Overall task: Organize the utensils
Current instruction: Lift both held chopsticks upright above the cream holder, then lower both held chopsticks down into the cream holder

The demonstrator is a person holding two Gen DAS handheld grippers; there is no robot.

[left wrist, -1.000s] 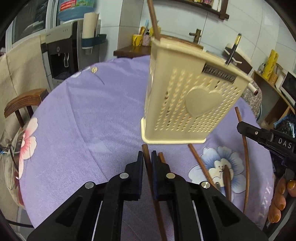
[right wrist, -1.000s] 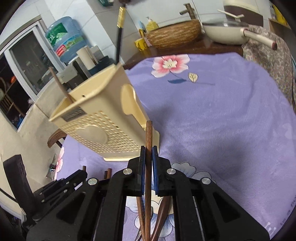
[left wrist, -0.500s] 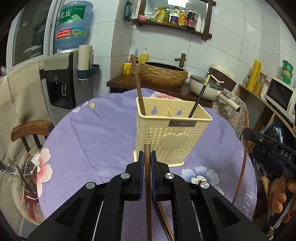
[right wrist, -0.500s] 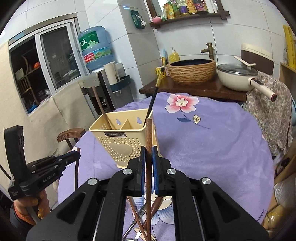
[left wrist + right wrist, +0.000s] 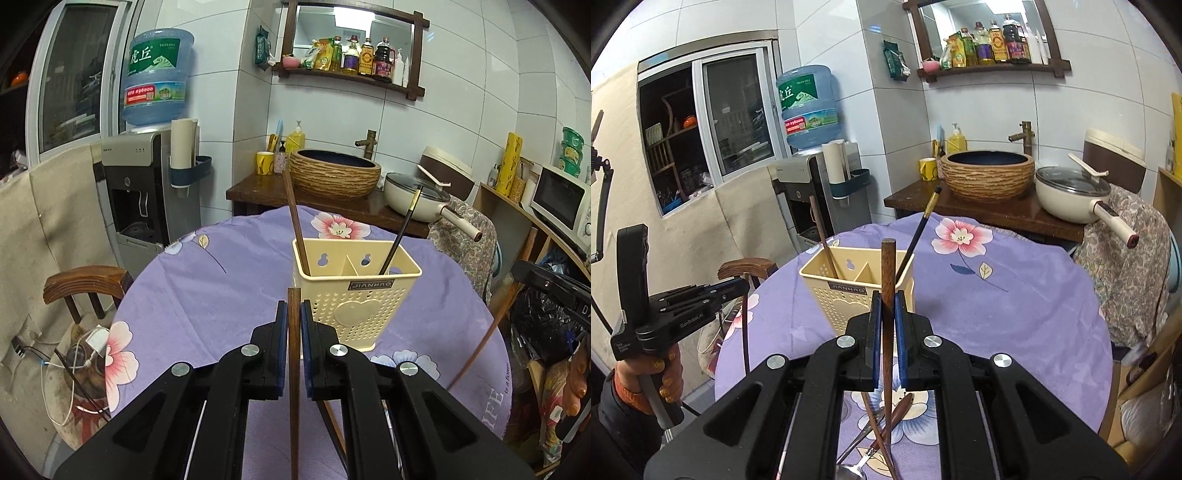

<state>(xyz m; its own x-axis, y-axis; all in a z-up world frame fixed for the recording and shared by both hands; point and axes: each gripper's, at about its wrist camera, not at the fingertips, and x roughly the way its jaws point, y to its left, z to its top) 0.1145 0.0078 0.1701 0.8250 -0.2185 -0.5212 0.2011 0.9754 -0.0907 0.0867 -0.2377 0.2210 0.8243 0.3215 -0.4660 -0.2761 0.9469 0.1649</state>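
Each claw, left (image 5: 294, 325) and right (image 5: 887, 321), grips a wooden chopstick (image 5: 294, 369) above the purple floral tablecloth (image 5: 229, 291) in a tiled kitchen.

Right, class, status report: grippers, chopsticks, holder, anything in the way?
Left gripper shut on brown chopstick. Right gripper shut on another. Holder upright, two sticks inside. Path clear.
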